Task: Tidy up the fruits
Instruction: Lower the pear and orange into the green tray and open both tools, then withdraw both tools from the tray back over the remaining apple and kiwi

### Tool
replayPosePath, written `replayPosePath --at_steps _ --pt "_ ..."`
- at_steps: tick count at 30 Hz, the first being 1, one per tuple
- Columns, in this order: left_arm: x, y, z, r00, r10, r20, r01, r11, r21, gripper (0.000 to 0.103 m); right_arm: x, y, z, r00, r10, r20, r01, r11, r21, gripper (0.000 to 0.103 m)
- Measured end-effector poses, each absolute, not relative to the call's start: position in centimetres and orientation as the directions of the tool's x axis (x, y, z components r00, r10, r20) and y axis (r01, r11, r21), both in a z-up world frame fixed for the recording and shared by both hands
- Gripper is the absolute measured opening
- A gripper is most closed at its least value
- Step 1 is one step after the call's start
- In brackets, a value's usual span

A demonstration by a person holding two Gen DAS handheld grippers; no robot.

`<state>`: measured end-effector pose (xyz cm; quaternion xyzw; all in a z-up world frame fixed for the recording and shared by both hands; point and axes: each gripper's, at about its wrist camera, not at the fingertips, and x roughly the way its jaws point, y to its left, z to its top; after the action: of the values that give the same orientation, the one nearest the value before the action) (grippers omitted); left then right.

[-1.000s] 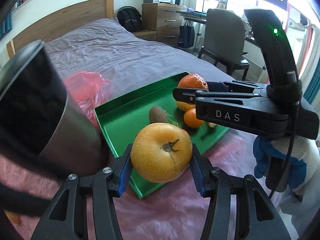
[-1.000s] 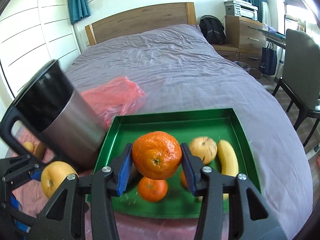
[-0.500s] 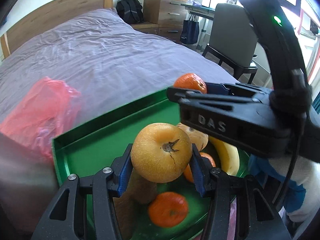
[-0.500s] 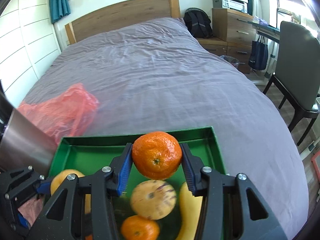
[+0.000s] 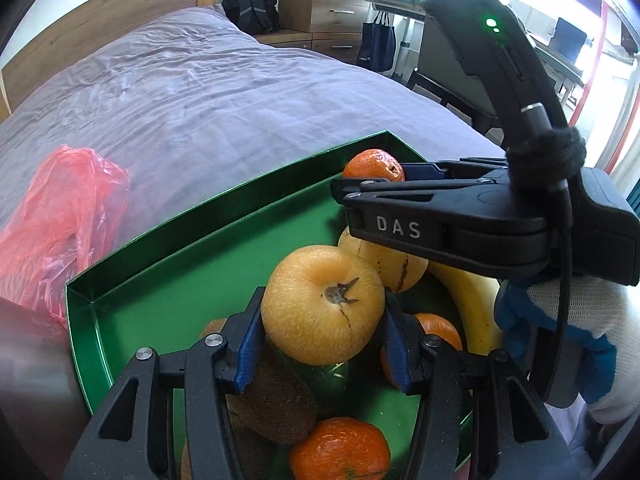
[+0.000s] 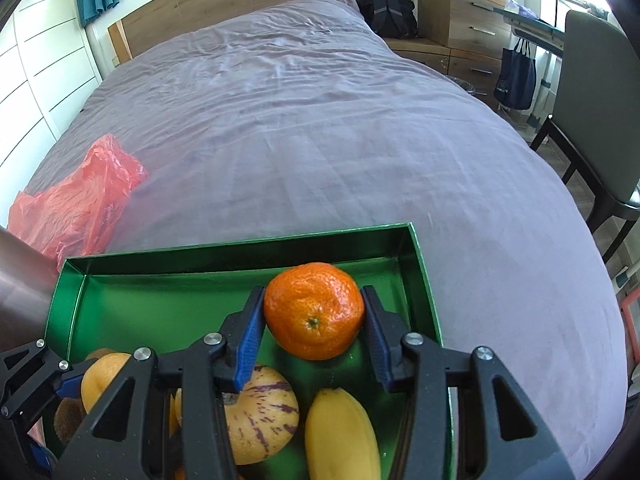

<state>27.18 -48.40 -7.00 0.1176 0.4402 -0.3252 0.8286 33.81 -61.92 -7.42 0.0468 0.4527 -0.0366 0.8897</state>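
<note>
The apple [image 5: 323,304], yellow and round, sits clamped between the blue pads of the left gripper [image 5: 323,332], held over the middle of the green tray [image 5: 160,276]. Its stem end faces the camera, so its core axis runs roughly along the fingers; being near-spherical, it has no real long axis. The mandarin [image 6: 314,311] is pinched by the right gripper [image 6: 314,322] above the tray's far right part, its stem scar turned toward the camera and slightly down.

Already lying in the tray: a striped melon [image 6: 260,420], a banana [image 6: 340,436] with its long axis running from near to far along the right wall, two more mandarins [image 5: 340,450] [image 5: 438,334] and a kiwi [image 5: 276,408]. Both held fruits look close to being set down, so the job seems well advanced; releasing these two remains. Whether more fruit waits elsewhere cannot be told.

The tray rests on the bed [image 6: 320,120], with a red bag [image 6: 76,204] just beyond its left corner.
</note>
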Motion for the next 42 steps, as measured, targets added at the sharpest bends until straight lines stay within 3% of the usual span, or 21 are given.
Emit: replayPosePath --at_steps 12,14,15,18,27,31,34,42 --pt "27.6 -48.2 -6.8 0.423 -0.392 -0.817 0.625 0.779 -0.050 0.049 34.0 -61.9 -7.7 0.570 -0.048 -0.820 0.126 0.992 0.030 0.060" --pt "27.5 -48.1 -6.3 0.443 -0.386 -0.809 0.620 0.784 -0.035 0.058 34.0 -61.7 -7.6 0.565 -0.054 -0.823 0.129 0.991 0.023 0.062" --pt "27.4 -48.0 -6.0 0.450 -0.384 -0.806 0.618 0.785 -0.030 0.060 34.0 -61.6 -7.6 0.561 -0.059 -0.826 0.129 0.991 0.017 0.069" --pt "27.1 -47.6 -5.0 0.446 -0.390 -0.805 0.618 0.785 -0.038 0.060 33.9 -61.1 -7.2 0.550 -0.075 -0.832 0.130 0.992 -0.004 0.074" --pt "23.8 -44.3 2.2 0.492 -0.433 -0.755 0.631 0.775 -0.034 0.064 29.7 -59.1 -0.1 0.605 -0.107 -0.789 0.142 0.990 -0.025 0.093" --pt "21.2 -41.1 6.3 0.518 -0.460 -0.721 0.636 0.771 -0.035 0.065 27.1 -57.7 2.7 0.619 -0.121 -0.776 0.145 0.989 -0.038 0.095" --pt "19.0 -38.1 9.2 0.555 -0.470 -0.686 0.632 0.775 -0.019 0.073 24.2 -56.5 4.8 0.638 -0.121 -0.761 0.149 0.988 -0.032 0.099" --pt "14.4 -29.3 13.0 0.634 -0.437 -0.638 0.573 0.819 0.009 0.073 17.2 -52.7 7.8 0.662 -0.109 -0.742 0.148 0.989 -0.013 0.103"
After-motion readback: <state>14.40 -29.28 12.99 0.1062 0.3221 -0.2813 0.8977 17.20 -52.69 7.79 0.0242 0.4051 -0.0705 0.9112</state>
